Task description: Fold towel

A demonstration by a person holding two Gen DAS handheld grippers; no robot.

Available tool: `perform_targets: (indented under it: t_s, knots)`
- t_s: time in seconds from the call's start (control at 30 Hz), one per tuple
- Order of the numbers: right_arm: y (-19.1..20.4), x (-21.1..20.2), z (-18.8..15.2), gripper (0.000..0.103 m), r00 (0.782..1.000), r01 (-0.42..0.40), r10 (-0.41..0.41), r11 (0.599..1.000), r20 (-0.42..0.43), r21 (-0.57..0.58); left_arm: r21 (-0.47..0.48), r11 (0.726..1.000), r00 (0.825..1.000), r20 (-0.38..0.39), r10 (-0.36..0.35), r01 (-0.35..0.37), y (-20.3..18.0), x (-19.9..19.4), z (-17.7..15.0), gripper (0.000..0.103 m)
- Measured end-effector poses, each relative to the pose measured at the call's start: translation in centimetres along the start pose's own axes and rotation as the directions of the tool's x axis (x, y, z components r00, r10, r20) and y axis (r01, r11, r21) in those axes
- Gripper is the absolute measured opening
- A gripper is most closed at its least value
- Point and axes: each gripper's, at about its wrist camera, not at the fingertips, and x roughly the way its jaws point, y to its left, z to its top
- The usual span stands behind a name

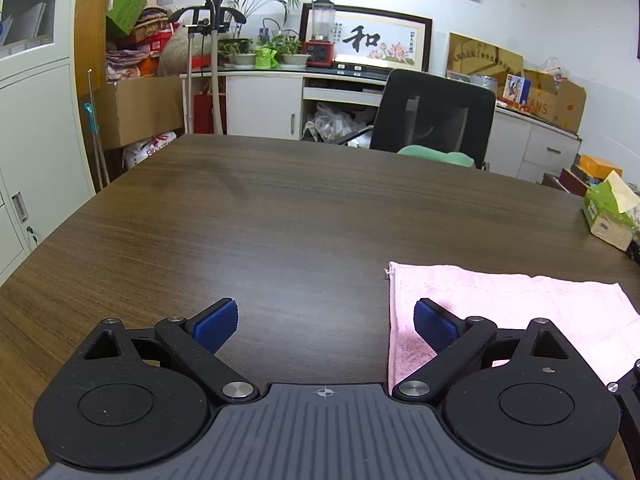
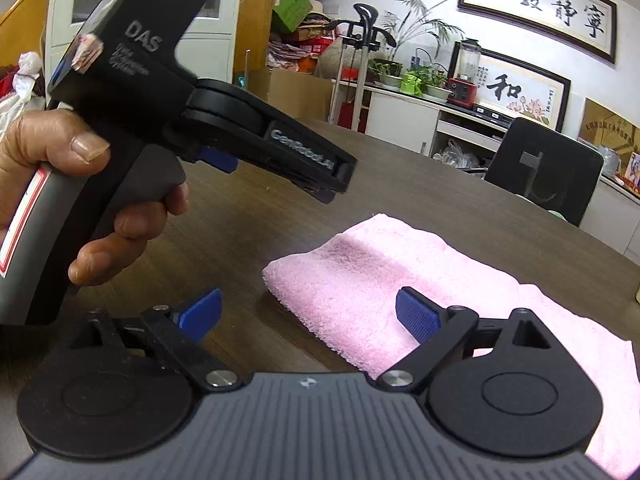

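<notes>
A pink towel (image 1: 508, 304) lies flat on the dark wooden table (image 1: 280, 220), at the right of the left wrist view. My left gripper (image 1: 325, 328) stands open just left of it, nothing between the blue pads (image 1: 216, 326); the right pad hangs over the towel's left edge. In the right wrist view the towel (image 2: 380, 264) looks folded, with a thick rounded edge on its left. My right gripper (image 2: 308, 316) is open above that near left corner and grips nothing. A hand (image 2: 80, 184) holds the left gripper (image 2: 336, 182) above the table, left of the towel.
A black office chair (image 1: 432, 116) stands at the table's far edge. A green tissue box (image 1: 610, 216) sits on the table to the right. White cabinets (image 1: 36, 152) and cardboard boxes line the walls. Bare wood stretches ahead and left of the towel.
</notes>
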Motion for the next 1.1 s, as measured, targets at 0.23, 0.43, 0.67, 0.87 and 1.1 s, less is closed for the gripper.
perform_targets:
  t_s: [0.23, 0.43, 0.67, 0.87, 1.1]
  knots:
    - [0.3, 0.8, 0.2, 0.091, 1.0, 0.007, -0.007, 1.0, -0.011, -0.001, -0.009, 1.0, 1.0, -0.007, 0.005, -0.005, 0.3, 0.1, 0.0, 0.097]
    - [-1.1, 1.6, 0.1, 0.076, 0.999, 0.002, 0.001, 0.998, -0.041, 0.065, -0.021, 1.0, 1.0, -0.021, 0.012, -0.012, 0.9, 0.4, 0.0, 0.099]
    - [-0.2, 2.9, 0.2, 0.065, 0.998, 0.029, -0.03, 0.999, -0.054, -0.013, -0.033, 0.999, 0.998, -0.053, 0.017, -0.019, 1.5, 1.0, 0.0, 0.099]
    - [0.5, 4.1, 0.7, 0.065, 0.997, 0.051, -0.056, 0.995, -0.061, -0.084, -0.064, 0.998, 0.998, -0.066, 0.019, -0.024, 2.5, 1.2, 0.1, 0.1]
    - [0.2, 5.0, 1.5, 0.052, 0.997, 0.024, -0.029, 0.998, -0.074, -0.064, -0.089, 0.996, 0.997, -0.074, 0.014, -0.021, 3.2, 1.2, 0.2, 0.101]
